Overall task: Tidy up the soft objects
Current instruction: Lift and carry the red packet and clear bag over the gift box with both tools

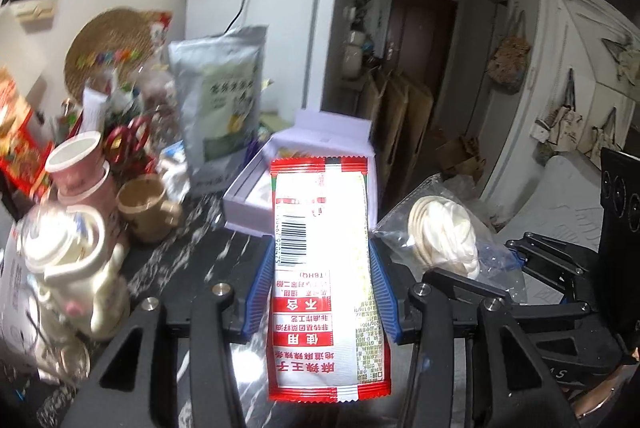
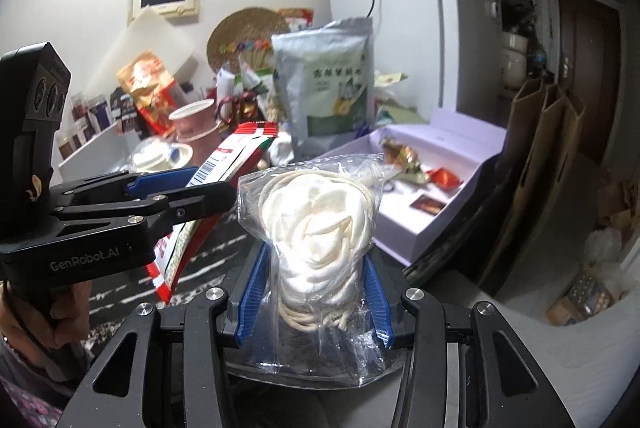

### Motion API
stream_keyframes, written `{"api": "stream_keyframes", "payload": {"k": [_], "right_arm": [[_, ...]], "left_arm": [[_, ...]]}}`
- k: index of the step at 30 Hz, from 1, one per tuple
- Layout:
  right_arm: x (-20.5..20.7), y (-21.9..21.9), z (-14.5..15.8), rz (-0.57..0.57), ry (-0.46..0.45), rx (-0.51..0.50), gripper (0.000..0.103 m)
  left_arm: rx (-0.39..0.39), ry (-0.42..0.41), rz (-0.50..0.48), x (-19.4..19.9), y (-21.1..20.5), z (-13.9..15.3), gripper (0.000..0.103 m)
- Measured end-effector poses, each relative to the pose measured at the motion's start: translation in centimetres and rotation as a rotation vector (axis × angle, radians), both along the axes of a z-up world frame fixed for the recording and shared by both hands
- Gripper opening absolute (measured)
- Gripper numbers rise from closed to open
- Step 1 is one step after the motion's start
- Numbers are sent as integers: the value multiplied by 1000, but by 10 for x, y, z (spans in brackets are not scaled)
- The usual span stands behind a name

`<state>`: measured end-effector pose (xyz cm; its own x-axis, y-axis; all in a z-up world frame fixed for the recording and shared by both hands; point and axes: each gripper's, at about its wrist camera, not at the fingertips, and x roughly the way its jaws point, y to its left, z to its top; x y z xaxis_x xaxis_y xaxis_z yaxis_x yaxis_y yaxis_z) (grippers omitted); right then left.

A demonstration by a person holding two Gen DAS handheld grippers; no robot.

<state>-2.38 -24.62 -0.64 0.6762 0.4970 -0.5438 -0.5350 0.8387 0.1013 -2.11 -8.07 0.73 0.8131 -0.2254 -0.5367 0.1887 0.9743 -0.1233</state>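
Note:
My left gripper (image 1: 320, 284) is shut on a red and white snack packet (image 1: 324, 276), held upright above the dark table. The same packet (image 2: 228, 155) and the left gripper (image 2: 192, 187) show at the left of the right wrist view. My right gripper (image 2: 314, 288) is shut on a clear plastic bag of white cord (image 2: 316, 228), held up in front of an open lilac box (image 2: 432, 228). That bag (image 1: 444, 236) also shows to the right in the left wrist view. The box (image 1: 248, 203) holds several small wrapped items.
A silver pouch (image 1: 220, 99) stands behind the box. Pink cups (image 1: 76, 163), a brown mug (image 1: 148, 207) and a white teapot (image 1: 72, 260) crowd the table's left. A white fridge (image 2: 408, 39) stands behind, and cardboard sheets (image 2: 548, 155) lean on the right.

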Motion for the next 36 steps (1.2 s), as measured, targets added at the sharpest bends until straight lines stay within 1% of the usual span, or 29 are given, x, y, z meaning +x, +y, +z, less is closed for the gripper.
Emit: {"api": "stream_keyframes", "payload": {"k": [3, 6, 9, 14, 21, 24, 29, 36], "right_arm": [[4, -9, 10, -24, -19, 10, 46], [10, -17, 18, -50, -40, 21, 46], [21, -25, 27, -69, -55, 31, 46], [41, -33, 41, -96, -83, 21, 46], [75, -40, 57, -89, -103, 23, 46], [90, -41, 60, -83, -113, 22, 46], [115, -40, 59, -84, -116, 11, 46], [152, -35, 50, -91, -95, -2, 46]], "left_arm": [[-6, -28, -28, 8, -9, 11, 46], [-26, -39, -59, 19, -15, 20, 46], [-29, -51, -87, 32, -20, 28, 46], [-16, -84, -102, 56, -25, 42, 46], [16, -124, -110, 91, -31, 58, 46], [34, -131, -111, 108, -34, 60, 46], [48, -115, -117, 138, -38, 55, 46], [68, -83, -120, 178, -42, 38, 46]]}}
